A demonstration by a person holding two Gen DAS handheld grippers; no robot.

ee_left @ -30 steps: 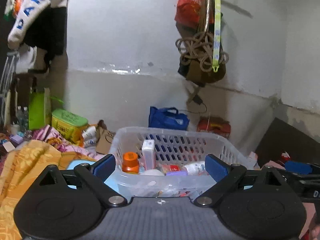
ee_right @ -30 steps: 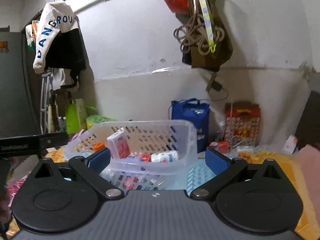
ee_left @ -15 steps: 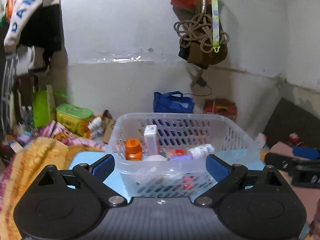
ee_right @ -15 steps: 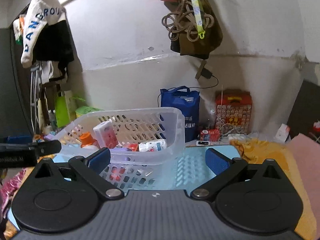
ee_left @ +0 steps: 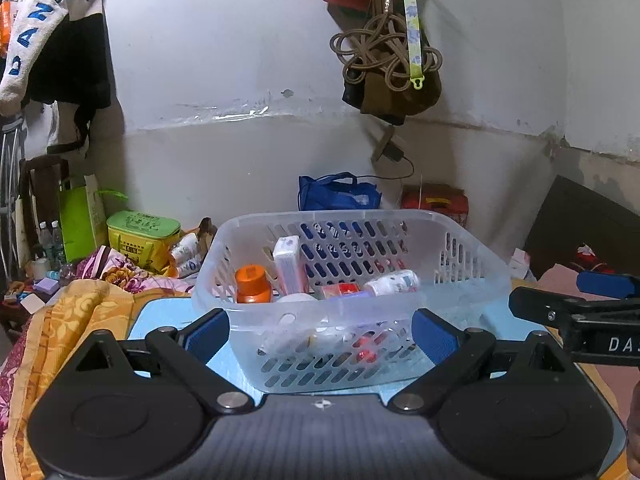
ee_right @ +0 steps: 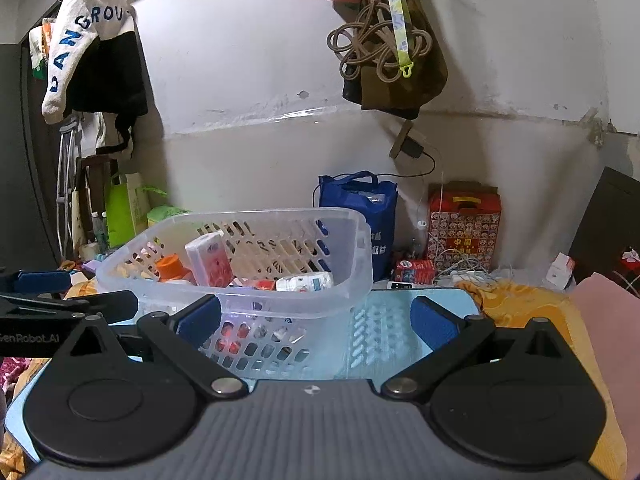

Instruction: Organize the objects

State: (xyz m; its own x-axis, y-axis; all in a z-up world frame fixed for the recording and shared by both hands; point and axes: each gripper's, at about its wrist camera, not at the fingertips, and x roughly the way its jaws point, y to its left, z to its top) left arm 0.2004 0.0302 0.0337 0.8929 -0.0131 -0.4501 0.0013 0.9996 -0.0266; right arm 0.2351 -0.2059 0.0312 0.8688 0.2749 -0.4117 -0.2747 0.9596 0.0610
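Observation:
A clear plastic basket (ee_left: pixel 460 280) stands on a light blue mat (ee_left: pixel 160 316); it also shows in the right wrist view (ee_right: pixel 352 264). Inside are an orange-capped bottle (ee_left: pixel 250 284), a white and pink box (ee_left: pixel 289 264), a small white bottle (ee_left: pixel 394 282) and a red packet (ee_left: pixel 340 291). My left gripper (ee_left: pixel 320 330) is open and empty, just in front of the basket's near wall. My right gripper (ee_right: pixel 318 320) is open and empty, in front of the basket's right corner. Each gripper shows at the edge of the other's view.
A blue bag (ee_right: pixel 356 208) and a red patterned box (ee_right: pixel 464 220) stand by the wall. A green tin (ee_left: pixel 142 236) and an orange blanket (ee_left: pixel 60 320) lie at the left. A pink cloth (ee_right: pixel 604 320) lies at the right. Bags and rope (ee_left: pixel 384 52) hang above.
Both views have tilted downward and pulled back a little, so the basket sits higher in frame. Both grippers stay open and empty.

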